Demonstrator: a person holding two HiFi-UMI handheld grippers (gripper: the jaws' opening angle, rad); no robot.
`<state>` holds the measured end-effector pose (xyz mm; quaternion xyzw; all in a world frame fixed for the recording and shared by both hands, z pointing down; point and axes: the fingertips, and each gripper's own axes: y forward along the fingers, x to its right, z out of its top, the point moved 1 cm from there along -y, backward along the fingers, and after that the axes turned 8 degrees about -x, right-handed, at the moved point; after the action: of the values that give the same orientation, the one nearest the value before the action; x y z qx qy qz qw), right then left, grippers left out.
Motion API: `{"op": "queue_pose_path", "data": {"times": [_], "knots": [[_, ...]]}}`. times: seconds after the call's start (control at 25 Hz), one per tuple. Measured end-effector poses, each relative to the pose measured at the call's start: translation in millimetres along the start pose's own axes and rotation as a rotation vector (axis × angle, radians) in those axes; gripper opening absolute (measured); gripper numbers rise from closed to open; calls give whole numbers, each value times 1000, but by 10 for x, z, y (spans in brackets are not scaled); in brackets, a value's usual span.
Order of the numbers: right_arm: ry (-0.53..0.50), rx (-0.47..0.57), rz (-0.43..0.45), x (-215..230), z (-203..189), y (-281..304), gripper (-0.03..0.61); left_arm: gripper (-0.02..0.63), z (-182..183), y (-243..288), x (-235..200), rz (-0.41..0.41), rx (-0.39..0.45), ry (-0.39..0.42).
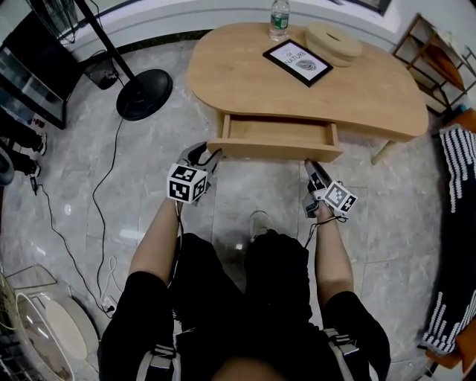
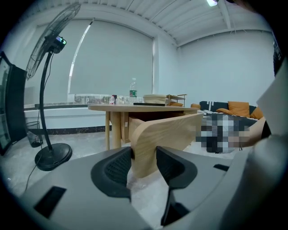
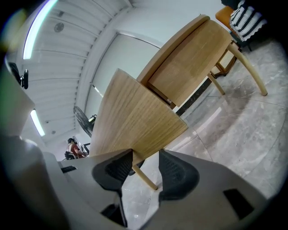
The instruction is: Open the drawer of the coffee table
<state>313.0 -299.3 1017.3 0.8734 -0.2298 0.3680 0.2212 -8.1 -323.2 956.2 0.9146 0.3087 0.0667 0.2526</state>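
Note:
The light wooden coffee table [image 1: 372,93] stands ahead of me with its drawer [image 1: 279,131] pulled out toward me; the inside looks empty. My left gripper [image 1: 210,154] is at the left end of the drawer front [image 1: 275,151], and in the left gripper view [image 2: 144,164] that end of the wooden front [image 2: 166,134] fills the gap between both pads. My right gripper [image 1: 309,165] is at the right end. In the right gripper view [image 3: 145,168] the front's corner [image 3: 130,126] sits between its pads, pressed against them.
On the tabletop are a water bottle [image 1: 279,18], a framed picture [image 1: 297,62] and a round wooden box [image 1: 333,41]. A standing fan's black base [image 1: 144,94] and a cable [image 1: 104,186] lie on the marble floor to the left. A striped cushion [image 1: 457,160] is at right. My legs are below the drawer.

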Motion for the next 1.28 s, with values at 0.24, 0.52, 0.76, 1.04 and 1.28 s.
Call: {"op": "queue_pose_path", "data": {"times": [0.24, 0.52, 0.76, 1.04, 1.28], "knots": [[-23, 2, -102, 90, -42, -40, 184, 140, -113, -76, -79, 33, -2, -47], [-46, 18, -239, 171, -82, -273, 146, 129, -191, -325, -152, 55, 31, -113], [-230, 117, -432, -35, 288, -746, 48, 68, -110, -677, -170, 147, 60, -102], [-580, 291, -562, -1072, 988, -1132, 17, 28, 316, -1129, -79, 305, 120, -57], [-827, 379, -465, -2369, 1249, -1046, 15, 25, 970, -1511, 165, 317, 235, -59]]}}
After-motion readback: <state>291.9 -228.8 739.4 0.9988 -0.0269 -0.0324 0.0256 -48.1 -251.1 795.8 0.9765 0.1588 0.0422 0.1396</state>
